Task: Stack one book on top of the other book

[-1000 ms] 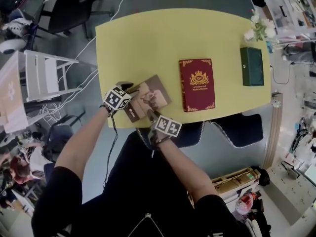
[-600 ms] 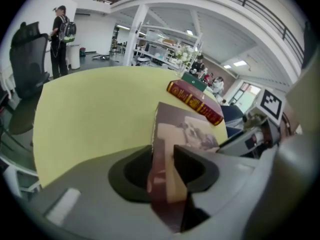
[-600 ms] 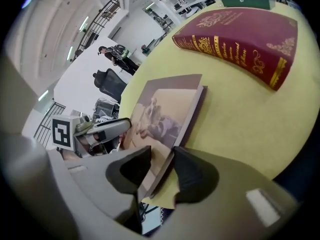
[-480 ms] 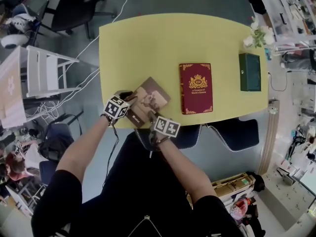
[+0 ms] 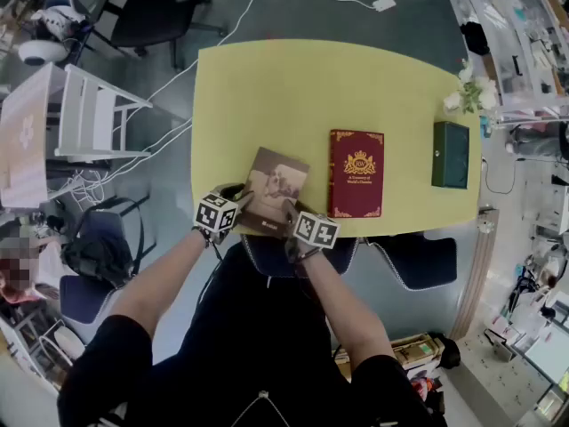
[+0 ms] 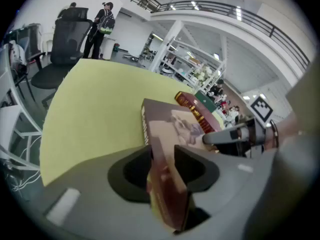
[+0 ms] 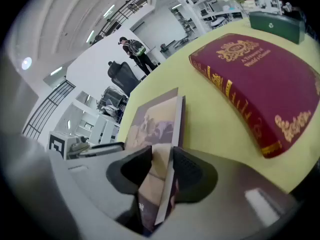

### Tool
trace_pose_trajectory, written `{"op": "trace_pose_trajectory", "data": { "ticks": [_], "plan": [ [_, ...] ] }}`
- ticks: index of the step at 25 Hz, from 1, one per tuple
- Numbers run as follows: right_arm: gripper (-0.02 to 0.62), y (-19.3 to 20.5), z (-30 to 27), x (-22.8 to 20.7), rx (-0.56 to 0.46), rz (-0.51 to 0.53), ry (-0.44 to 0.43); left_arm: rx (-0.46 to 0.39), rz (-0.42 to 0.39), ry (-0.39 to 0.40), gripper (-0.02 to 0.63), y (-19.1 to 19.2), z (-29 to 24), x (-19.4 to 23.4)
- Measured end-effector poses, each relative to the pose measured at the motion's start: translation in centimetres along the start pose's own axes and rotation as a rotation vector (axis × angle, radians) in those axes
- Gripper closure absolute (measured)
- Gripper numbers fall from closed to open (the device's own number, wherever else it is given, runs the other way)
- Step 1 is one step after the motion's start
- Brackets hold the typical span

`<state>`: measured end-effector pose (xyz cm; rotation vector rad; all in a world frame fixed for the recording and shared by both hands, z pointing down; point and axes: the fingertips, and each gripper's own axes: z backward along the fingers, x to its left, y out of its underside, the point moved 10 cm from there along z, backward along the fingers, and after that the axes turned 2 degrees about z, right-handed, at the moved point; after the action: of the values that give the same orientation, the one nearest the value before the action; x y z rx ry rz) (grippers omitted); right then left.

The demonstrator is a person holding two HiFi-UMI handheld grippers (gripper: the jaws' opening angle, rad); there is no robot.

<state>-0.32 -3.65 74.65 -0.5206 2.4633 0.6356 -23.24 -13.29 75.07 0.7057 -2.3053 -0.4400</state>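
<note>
A brown book (image 5: 276, 185) is near the front edge of the yellow table (image 5: 267, 96), tilted up off it at its near end. My left gripper (image 5: 236, 205) is shut on its near left corner and my right gripper (image 5: 290, 213) on its near right corner. Both pairs of jaws have just been closing on it. In the left gripper view the brown book (image 6: 172, 129) runs edge-on between the pads of the left gripper (image 6: 162, 156). The right gripper (image 7: 161, 161) likewise clamps the brown book (image 7: 157, 121). A dark red book (image 5: 357, 173) with gold print lies flat just to the right.
A dark green box (image 5: 450, 154) lies right of the red book, with white flowers (image 5: 471, 87) behind it. A blue chair (image 5: 409, 247) is tucked under the table's front. A white rack (image 5: 89, 123) and cables (image 5: 160, 140) are on the left.
Both grippers have closed on the brown book's near corners. The book has risen at its near end, turned straighter and shifted right, closer to the red book.
</note>
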Motion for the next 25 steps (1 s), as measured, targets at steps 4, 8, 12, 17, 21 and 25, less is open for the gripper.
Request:
{"op": "trace_pose_trajectory", "data": {
  "ticks": [4, 8, 12, 17, 21, 25],
  "plan": [
    [0.463, -1.8, -0.1, -0.2, 0.008, 0.080, 0.011, -0.016, 0.034, -0.013, 0.449, 1.2, 0.1, -0.8],
    [0.462, -2.6, -0.7, -0.5, 0.018, 0.125, 0.009, -0.022, 0.049, -0.029, 0.449, 1.9, 0.0, -1.2],
    [0.482, -1.8, -1.5, -1.0, 0.054, 0.149, 0.006, -0.013, 0.027, -0.062, 0.449, 2.5, -0.2, -1.1],
    [0.485, -2.0, -0.9, -1.4, 0.008, 0.221, 0.032, -0.046, 0.002, -0.121, 0.436, 2.6, 0.3, -0.7],
    [0.458, -2.0, -0.2, -2.0, -0.002, 0.244, 0.034, -0.041, 0.022, -0.125, 0.423, 3.5, 0.7, -0.1],
    [0.449, -1.2, -0.6, -2.0, 0.011, 0.256, 0.024, -0.052, 0.049, -0.103, 0.417, 3.9, 0.5, 0.3]
  ]
}}
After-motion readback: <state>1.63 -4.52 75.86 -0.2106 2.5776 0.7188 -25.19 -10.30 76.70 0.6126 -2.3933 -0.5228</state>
